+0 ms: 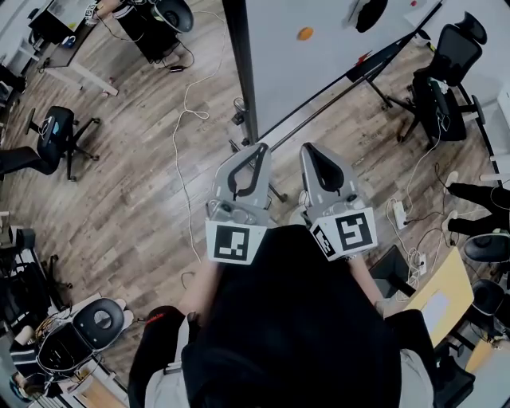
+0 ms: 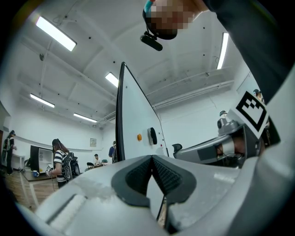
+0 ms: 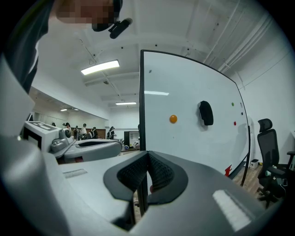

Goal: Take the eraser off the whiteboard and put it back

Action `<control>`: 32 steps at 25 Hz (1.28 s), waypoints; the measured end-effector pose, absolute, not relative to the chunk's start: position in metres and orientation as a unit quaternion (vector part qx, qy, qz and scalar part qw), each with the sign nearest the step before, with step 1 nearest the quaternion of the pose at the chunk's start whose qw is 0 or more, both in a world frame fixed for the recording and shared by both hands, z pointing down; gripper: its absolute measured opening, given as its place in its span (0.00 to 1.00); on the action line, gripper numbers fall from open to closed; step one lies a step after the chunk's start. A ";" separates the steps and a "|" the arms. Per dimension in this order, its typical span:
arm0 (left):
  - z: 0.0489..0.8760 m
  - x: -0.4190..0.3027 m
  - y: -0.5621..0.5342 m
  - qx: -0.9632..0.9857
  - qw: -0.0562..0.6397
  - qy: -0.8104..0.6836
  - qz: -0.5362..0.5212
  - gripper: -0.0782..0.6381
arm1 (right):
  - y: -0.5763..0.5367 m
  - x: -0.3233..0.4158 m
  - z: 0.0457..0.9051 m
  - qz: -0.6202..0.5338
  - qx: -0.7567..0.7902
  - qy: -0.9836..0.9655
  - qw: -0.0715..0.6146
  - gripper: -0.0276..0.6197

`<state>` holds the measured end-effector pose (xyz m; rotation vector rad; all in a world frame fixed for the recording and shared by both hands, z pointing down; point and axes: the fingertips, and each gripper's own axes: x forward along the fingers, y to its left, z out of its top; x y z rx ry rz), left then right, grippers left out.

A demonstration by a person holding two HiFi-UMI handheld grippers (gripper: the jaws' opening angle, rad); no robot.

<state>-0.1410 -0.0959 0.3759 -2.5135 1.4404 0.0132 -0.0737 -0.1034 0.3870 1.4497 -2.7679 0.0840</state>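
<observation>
A black eraser (image 3: 206, 113) sticks to the white whiteboard (image 3: 184, 92), to the right of an orange round magnet (image 3: 173, 119). In the head view the eraser (image 1: 370, 14) shows at the board's top edge, far ahead of both grippers. From the left gripper view the eraser (image 2: 152, 136) is small, on the board's far part. My left gripper (image 1: 260, 148) and right gripper (image 1: 307, 148) are held side by side in front of the board's near edge, well short of the eraser. Both have their jaws together with nothing between them.
The whiteboard stands on a wheeled frame (image 1: 239, 111) on a wood floor. Black office chairs stand at the right (image 1: 446, 72) and at the left (image 1: 56, 131). Cables (image 1: 187, 143) run across the floor. A red marker (image 3: 228, 170) lies on the board's tray. People (image 2: 60, 163) stand far off.
</observation>
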 end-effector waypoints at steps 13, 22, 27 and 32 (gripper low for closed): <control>0.376 -0.136 -0.087 -0.866 0.126 0.483 0.005 0.11 | -0.096 -0.074 0.385 0.022 0.464 -0.885 0.012 0.05; 0.380 -0.131 -0.083 -0.867 0.124 0.482 0.006 0.11 | -0.092 -0.070 0.389 0.022 0.463 -0.886 0.016 0.05; 0.380 -0.129 -0.081 -0.868 0.123 0.480 0.004 0.11 | -0.089 -0.068 0.388 0.022 0.463 -0.886 0.017 0.05; 0.380 -0.132 -0.081 -0.869 0.117 0.481 0.004 0.11 | -0.088 -0.071 0.387 0.023 0.463 -0.886 0.018 0.05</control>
